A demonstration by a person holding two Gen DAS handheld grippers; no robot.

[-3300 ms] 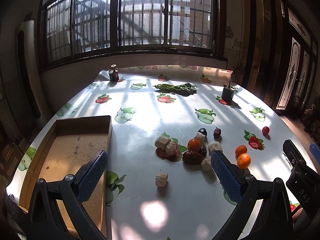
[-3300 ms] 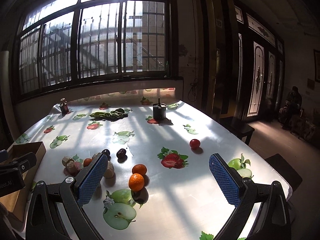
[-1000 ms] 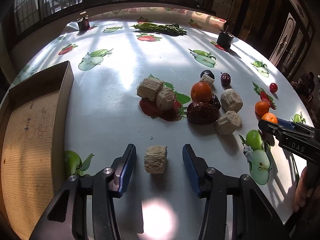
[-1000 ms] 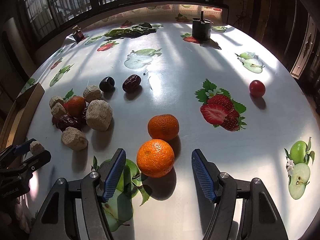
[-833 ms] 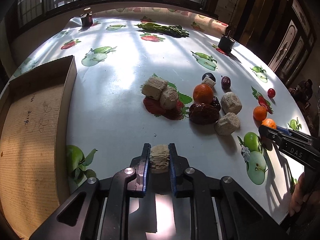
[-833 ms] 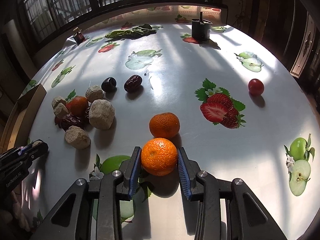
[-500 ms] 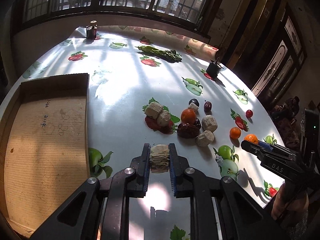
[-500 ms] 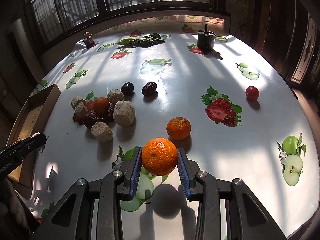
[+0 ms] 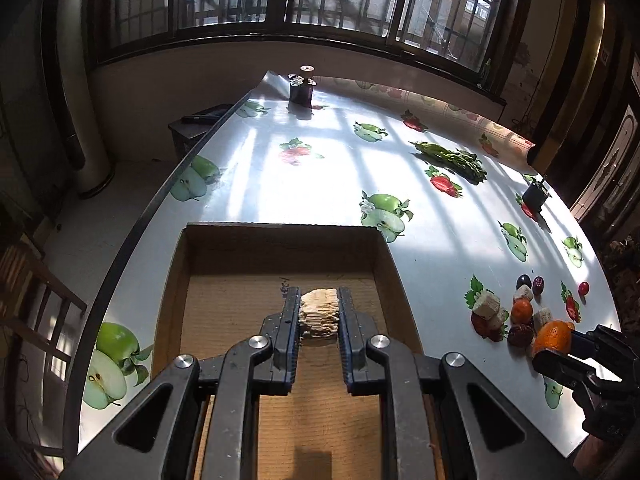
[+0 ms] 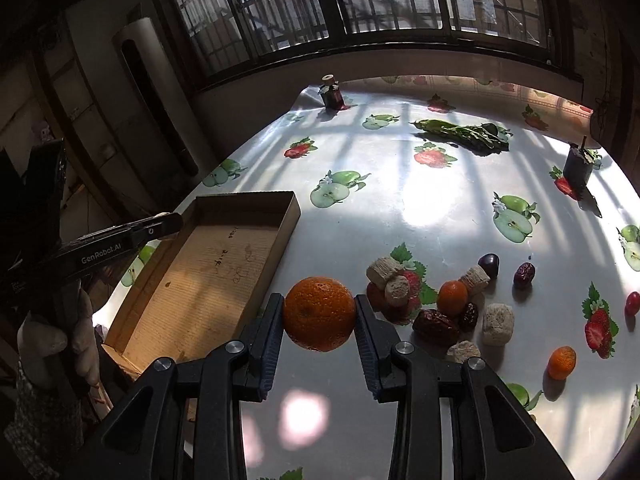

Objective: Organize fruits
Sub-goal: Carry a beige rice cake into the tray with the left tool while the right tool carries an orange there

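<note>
My left gripper (image 9: 319, 314) is shut on a beige cube-shaped piece (image 9: 319, 312) and holds it over the open cardboard box (image 9: 280, 240). My right gripper (image 10: 319, 316) is shut on an orange (image 10: 319, 313), held above the table just right of the box (image 10: 280, 236). The pile of loose fruit and beige cubes (image 10: 452, 304) lies right of it, with dates, a small orange (image 10: 561, 362), a dark plum (image 10: 489, 264) and a red cherry (image 10: 632, 303). The right gripper with its orange also shows at the right edge of the left wrist view (image 9: 554, 338).
A fruit-print cloth covers the table (image 10: 420, 200). Green leaves (image 10: 464, 132), a dark jar (image 10: 332, 94) and a black holder (image 10: 578, 166) stand at the far side. The table's left edge (image 9: 152, 208) drops to the floor. The left gripper's body (image 10: 104, 246) hangs beside the box.
Both grippers closed on their items, lifted them and swung left: the left one now holds the beige cube over the box, the right one carries the orange toward the box.
</note>
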